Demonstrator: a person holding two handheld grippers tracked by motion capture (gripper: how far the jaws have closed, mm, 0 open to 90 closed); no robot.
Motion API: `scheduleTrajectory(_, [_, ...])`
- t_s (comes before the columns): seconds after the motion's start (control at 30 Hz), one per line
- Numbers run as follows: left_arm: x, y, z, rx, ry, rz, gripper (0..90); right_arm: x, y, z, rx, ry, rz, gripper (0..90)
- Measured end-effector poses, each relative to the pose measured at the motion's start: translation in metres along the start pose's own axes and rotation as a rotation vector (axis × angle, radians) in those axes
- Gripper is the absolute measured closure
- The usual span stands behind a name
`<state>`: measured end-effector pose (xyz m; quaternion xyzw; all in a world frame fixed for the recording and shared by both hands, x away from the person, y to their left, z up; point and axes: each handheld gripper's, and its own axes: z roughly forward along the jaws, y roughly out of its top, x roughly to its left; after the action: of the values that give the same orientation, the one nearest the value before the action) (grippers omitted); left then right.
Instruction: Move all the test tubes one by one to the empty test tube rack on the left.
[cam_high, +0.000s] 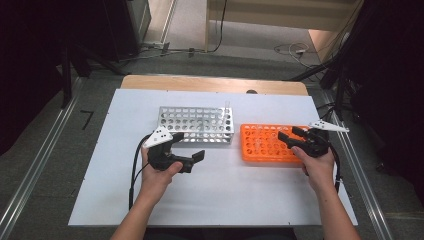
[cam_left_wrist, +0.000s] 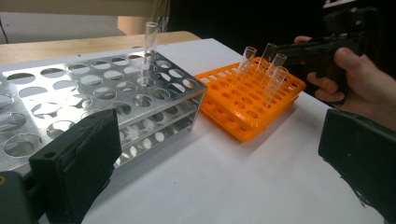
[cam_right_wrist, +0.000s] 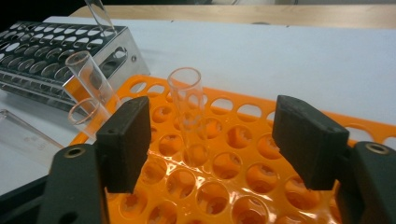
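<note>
Now a clear test tube stands upright in the orange rack, between your right gripper's jaws, which are released and not touching it. Your left gripper is released too, near the metal rack.

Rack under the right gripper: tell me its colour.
Bright orange rack, clearest in the right gripper view.

Clear glass test tube, open-topped, upright in the orange rack, others just beside.
</note>
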<state>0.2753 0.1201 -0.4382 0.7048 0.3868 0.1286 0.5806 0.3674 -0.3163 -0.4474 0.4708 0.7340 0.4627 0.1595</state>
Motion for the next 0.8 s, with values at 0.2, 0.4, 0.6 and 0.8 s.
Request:
scheduleTrajectory(0.2, [0.001, -0.003, 0.0, 0.008, -0.003, -0.005, 0.0, 0.003, -0.003, 0.015, 0.051, -0.024, -0.005, 39.4])
scheduleTrajectory(0.4, [0.002, -0.005, 0.0, 0.012, -0.002, -0.009, 0.0, 0.008, -0.007, 0.022, 0.066, -0.049, -0.048, 54.0])
scheduleTrajectory(0.6, [0.002, -0.005, 0.001, 0.013, -0.003, -0.011, 0.0, 0.01, -0.012, 0.024, 0.059, -0.043, -0.059, 63.5])
scheduleTrajectory(0.8, [0.002, -0.006, 0.002, 0.016, -0.006, -0.011, 0.0, 0.012, -0.013, 0.024, 0.052, -0.053, -0.069, 68.5])
